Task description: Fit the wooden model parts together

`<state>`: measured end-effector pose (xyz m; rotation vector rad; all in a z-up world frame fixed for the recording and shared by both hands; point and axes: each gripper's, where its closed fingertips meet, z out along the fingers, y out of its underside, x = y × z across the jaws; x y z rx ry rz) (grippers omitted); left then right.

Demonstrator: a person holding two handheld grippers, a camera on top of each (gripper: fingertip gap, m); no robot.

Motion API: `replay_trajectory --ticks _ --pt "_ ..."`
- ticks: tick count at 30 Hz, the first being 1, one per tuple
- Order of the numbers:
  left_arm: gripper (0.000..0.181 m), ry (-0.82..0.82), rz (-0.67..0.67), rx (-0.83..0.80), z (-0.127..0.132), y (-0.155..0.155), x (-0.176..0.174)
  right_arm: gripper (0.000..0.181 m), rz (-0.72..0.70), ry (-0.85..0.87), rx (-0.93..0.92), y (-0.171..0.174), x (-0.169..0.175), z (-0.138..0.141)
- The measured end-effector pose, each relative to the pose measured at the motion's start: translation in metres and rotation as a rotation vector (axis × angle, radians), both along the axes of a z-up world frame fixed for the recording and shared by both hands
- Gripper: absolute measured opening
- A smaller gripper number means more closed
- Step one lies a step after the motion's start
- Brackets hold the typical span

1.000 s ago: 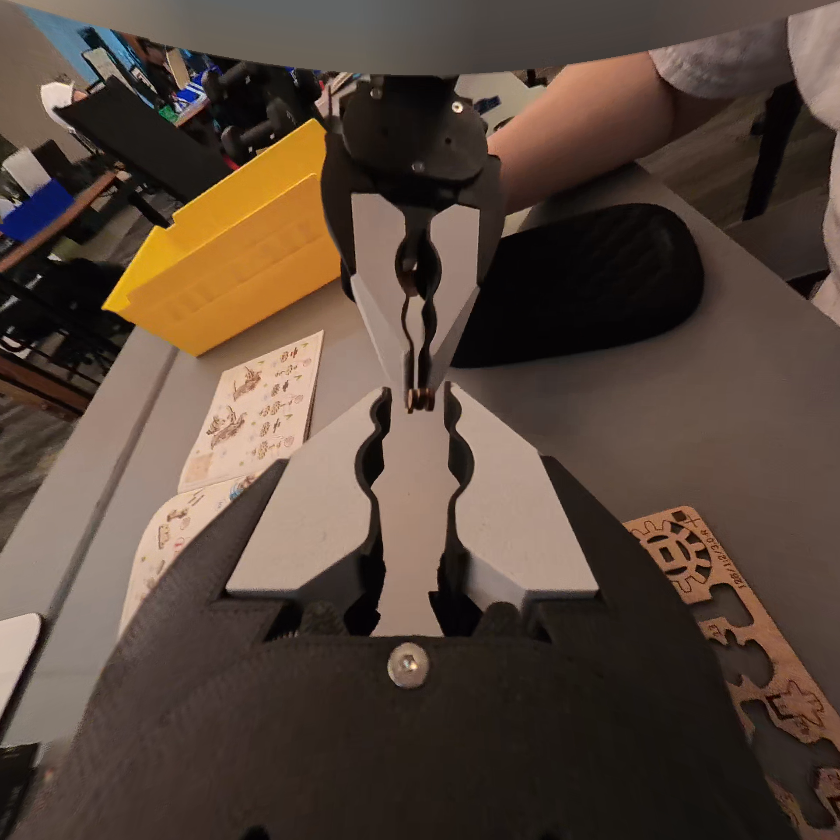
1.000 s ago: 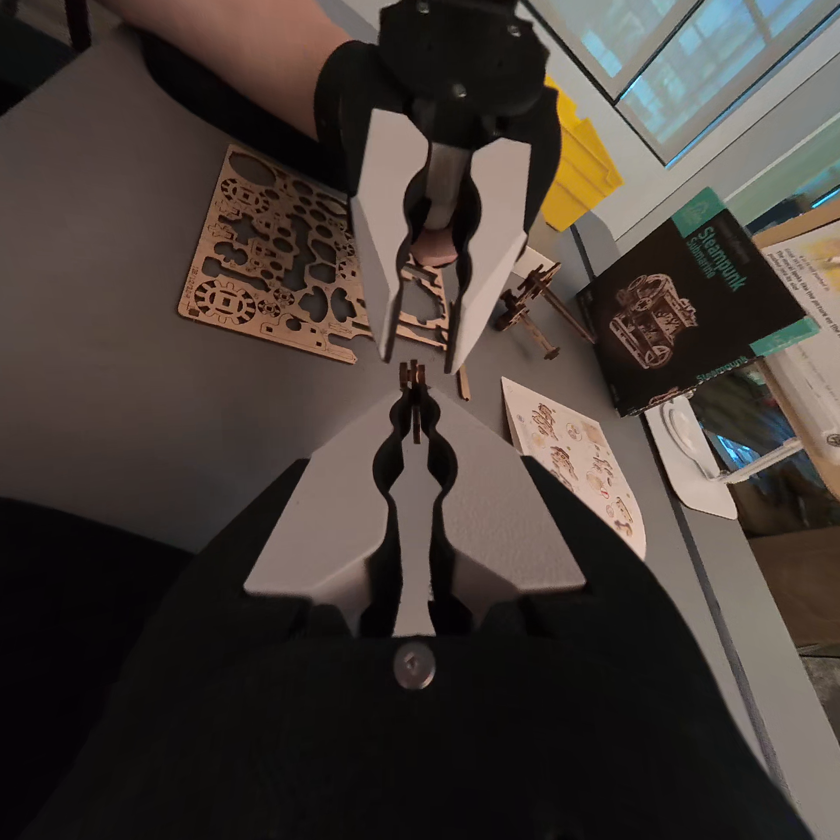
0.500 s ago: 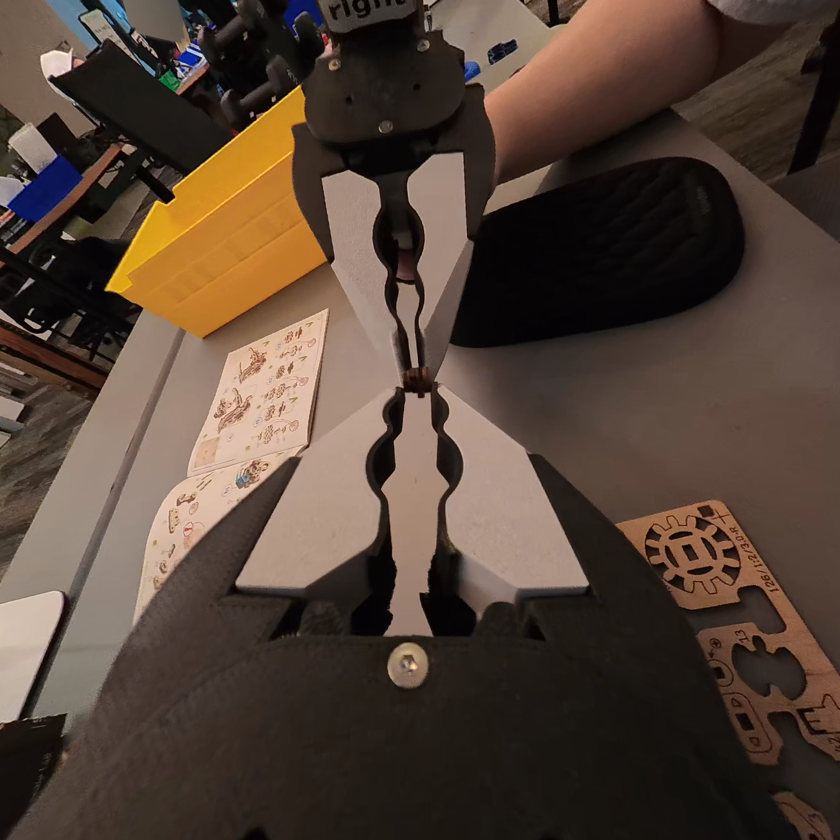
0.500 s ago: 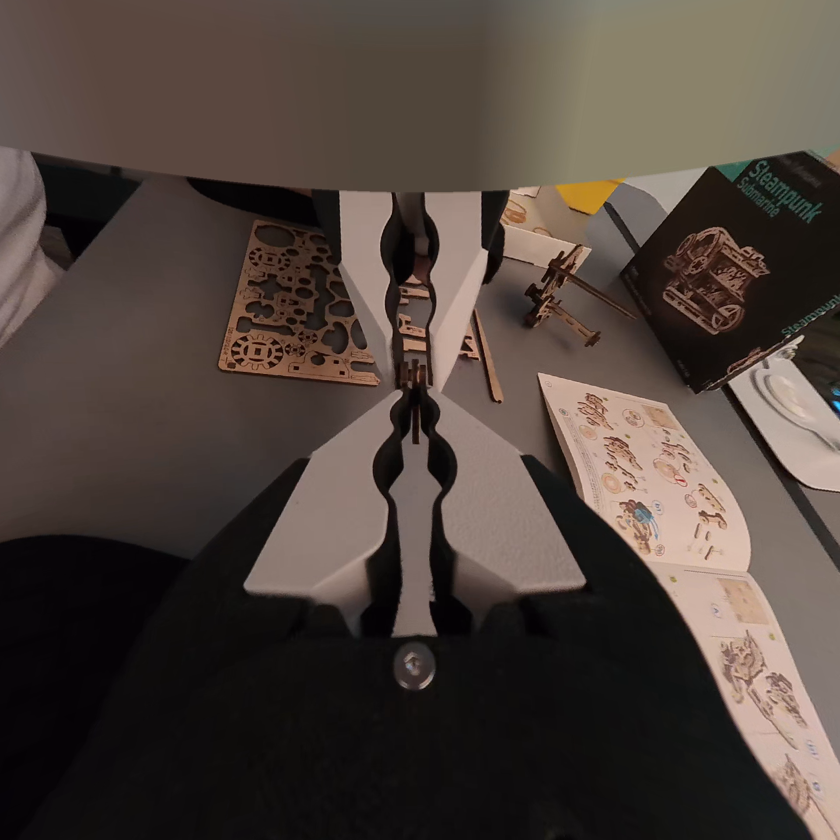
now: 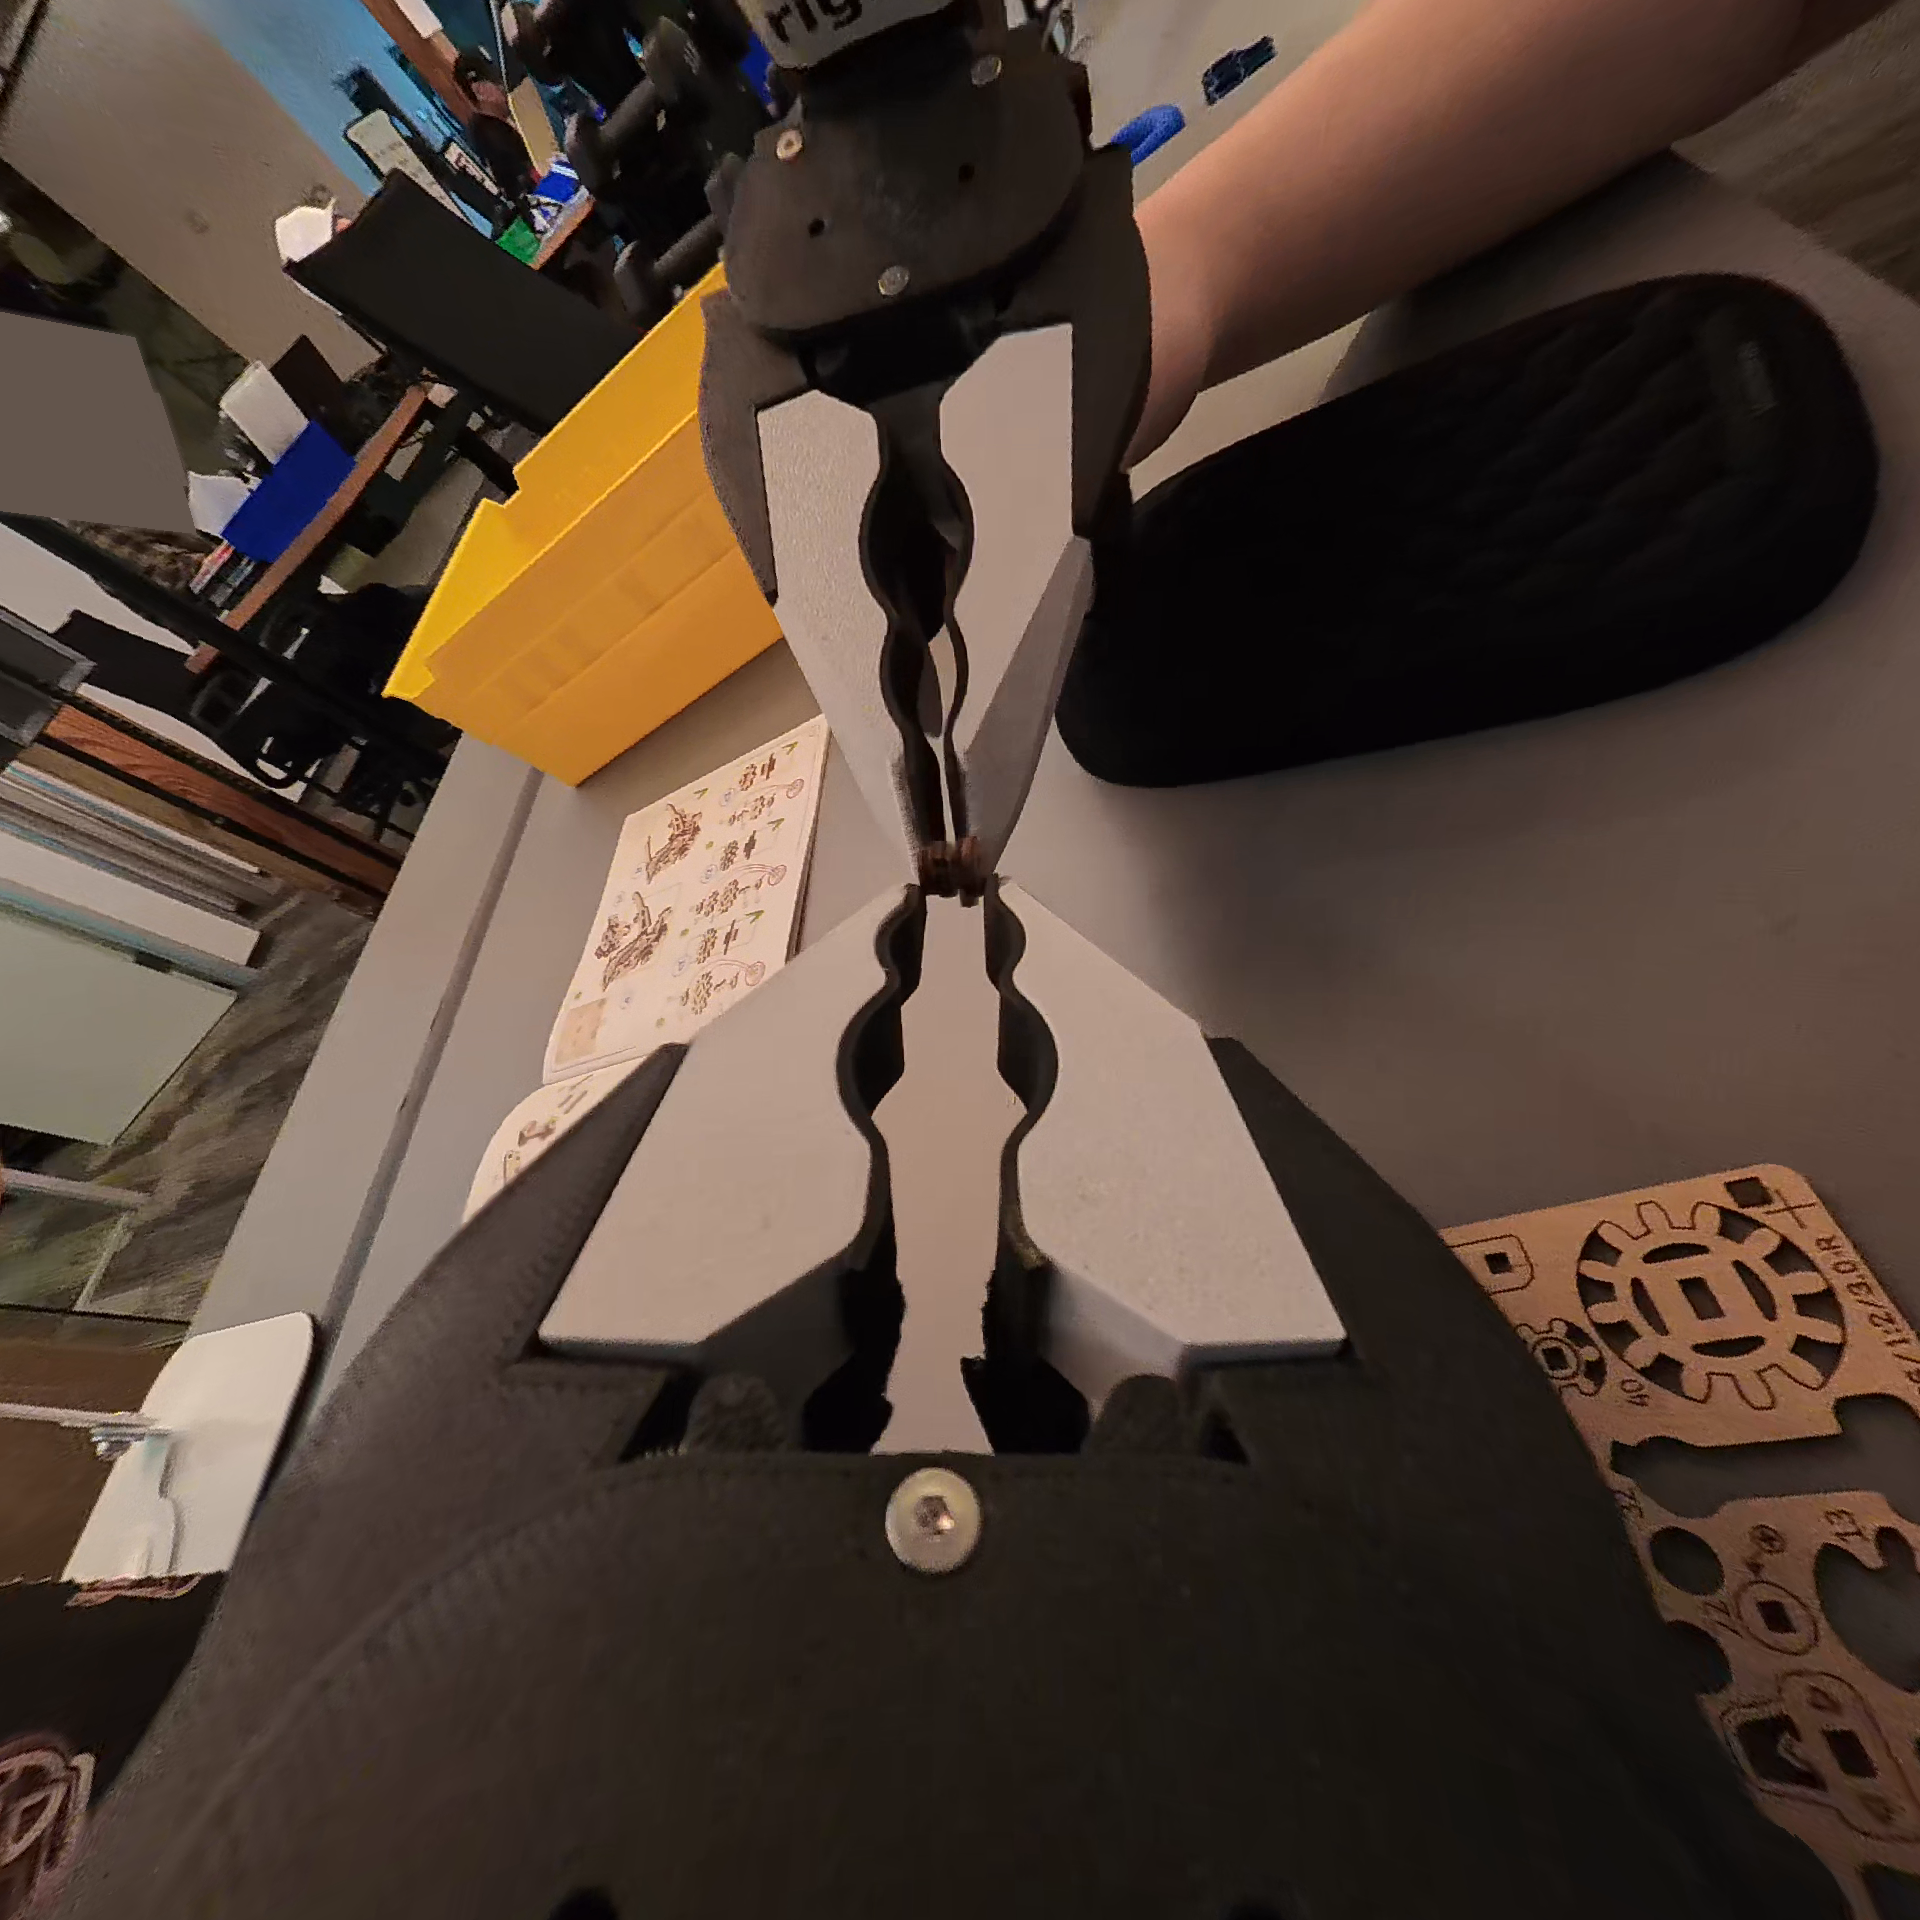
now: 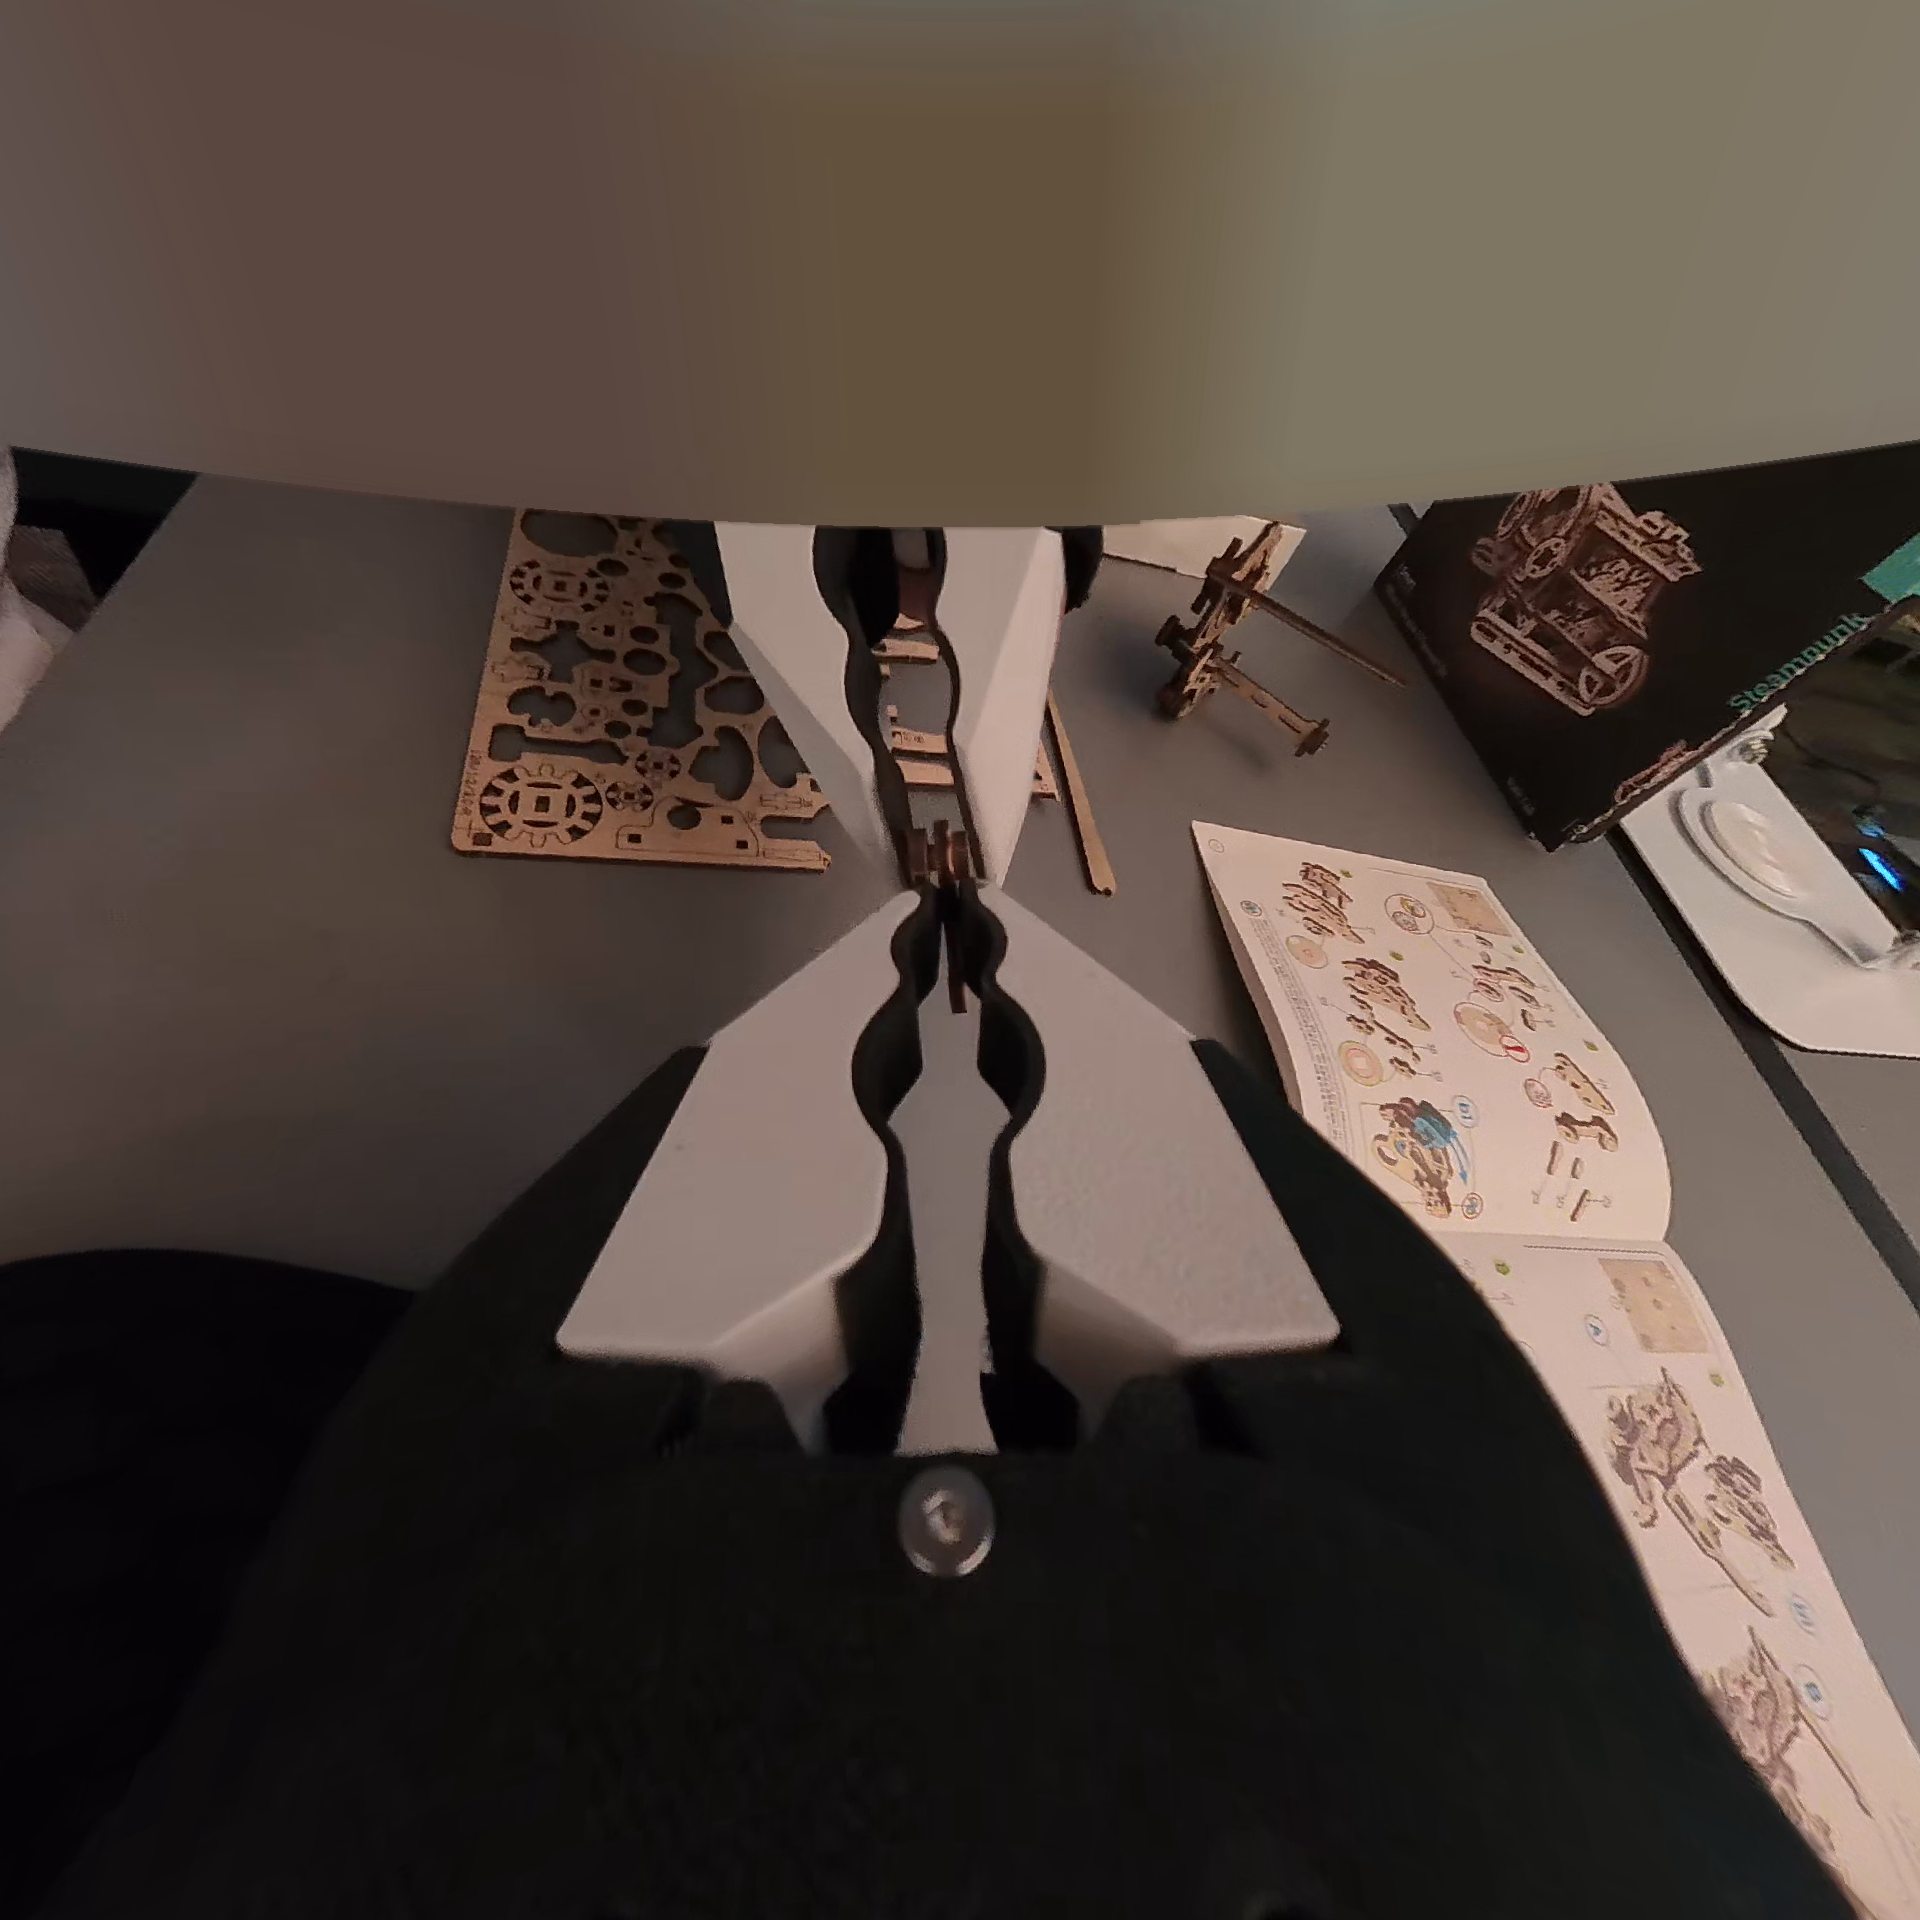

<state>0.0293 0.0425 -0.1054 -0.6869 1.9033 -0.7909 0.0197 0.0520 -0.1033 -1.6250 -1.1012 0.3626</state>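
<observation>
The two claws meet tip to tip above the grey tabletop (image 5: 1455,987). The right claw (image 6: 943,891) has its white fingers pinched shut on a small thin brown wooden model part (image 6: 954,971), which stands edge-on between the tips and reaches back into the gap between the fingers. The left claw (image 5: 951,896) has its fingertips drawn in close around a small dark brown stack of wooden disc-like parts (image 5: 952,869); the stack sits right at the tips of both claws, and whether the left claw truly presses on it cannot be told. In the right wrist view the stack (image 6: 943,854) lies between the left claw's tips, touching the end of the thin part.

On the tabletop lie a pale laser-cut plywood sheet with gear-shaped cutouts (image 6: 623,717), a small partly built wooden assembly with a long rod (image 6: 1236,655), an open illustrated instruction booklet (image 6: 1434,1049) and a black model-kit box (image 6: 1621,644). Behind the right claw sit a yellow plastic bin (image 5: 592,613) and a black oval padded cushion (image 5: 1475,540), with a bare forearm (image 5: 1403,187) above it.
</observation>
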Motion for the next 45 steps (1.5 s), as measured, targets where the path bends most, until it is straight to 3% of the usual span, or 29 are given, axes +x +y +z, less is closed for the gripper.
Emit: replay_trajectory --ticks 15,19,23,30,45 --pt "0.009 0.002 -0.017 -0.01 0.002 -0.002 -0.003 0.002 -0.019 -0.032 -0.013 0.001 0.0 -0.003" --pt "0.008 -0.058 -0.042 -0.112 0.019 -0.005 -0.004 0.003 -0.037 -0.053 0.003 0.004 0.005 -0.005" --pt "0.008 -0.096 -0.064 -0.19 0.03 -0.005 -0.006 0.015 -0.007 -0.013 0.02 0.0 0.0 0.0" --pt "0.009 -0.082 -0.066 -0.155 0.024 -0.006 -0.006 0.015 0.033 0.092 0.096 -0.009 -0.001 0.03" --pt "0.009 0.034 -0.082 -0.15 0.009 -0.009 -0.01 0.008 0.075 0.058 0.005 -0.011 -0.003 0.01"
